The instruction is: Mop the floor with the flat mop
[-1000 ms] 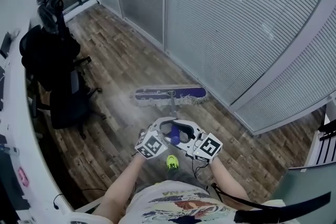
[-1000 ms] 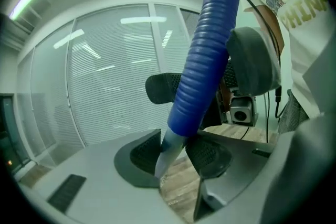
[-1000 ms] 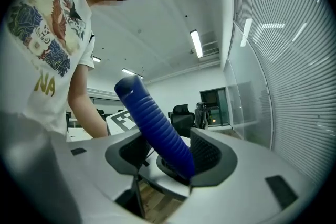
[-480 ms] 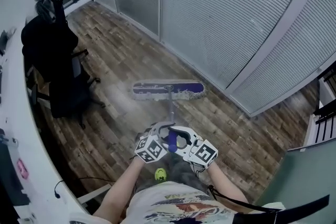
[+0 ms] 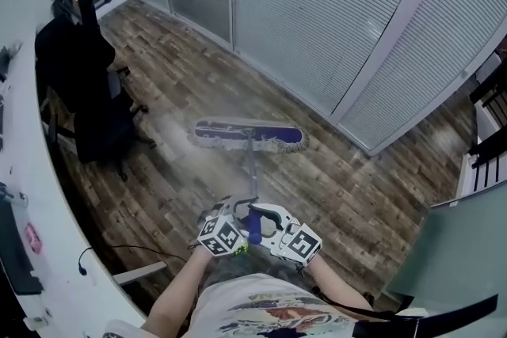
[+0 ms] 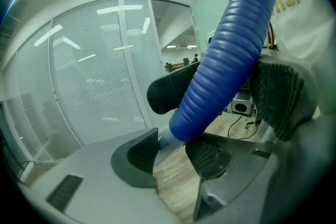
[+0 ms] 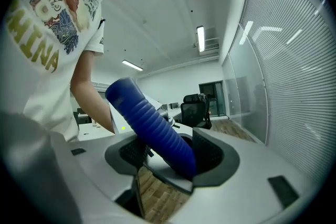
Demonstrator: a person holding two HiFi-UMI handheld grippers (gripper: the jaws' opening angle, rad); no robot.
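Mop head: the mop head (image 5: 248,135) of the flat mop (image 5: 250,162) is laid flat on the wood floor (image 5: 341,194), at 12 o'clock from the grippers; it is near the glass wall (image 5: 317,20), which is at 1 o'clock.
Pole: the thin pole (image 5: 250,170) is seen running from the mop head back up to the blue grip (image 5: 253,224).
Left gripper: the left gripper (image 6: 173,152) is closed on the flat mop, right where the blue grip (image 6: 226,55) ends and the pole starts.
Right gripper: the right gripper (image 7: 173,157) is closed around the blue grip (image 7: 152,123), just above the other one; in the head view the left gripper (image 5: 236,211) and right gripper (image 5: 268,218) are seen side by side.
Feel: the mop is judged to be light; the pole looks stiff and long; the mop head looks soft and should slide with a little drag.
Where to hold: the blue grip is ribbed, so it is likely not slippery; it is best held there, with two holds one above the other, so the long pole can be steered.
Watch out: a black chair (image 5: 95,119) is standing at 10 o'clock; it could be bumped.
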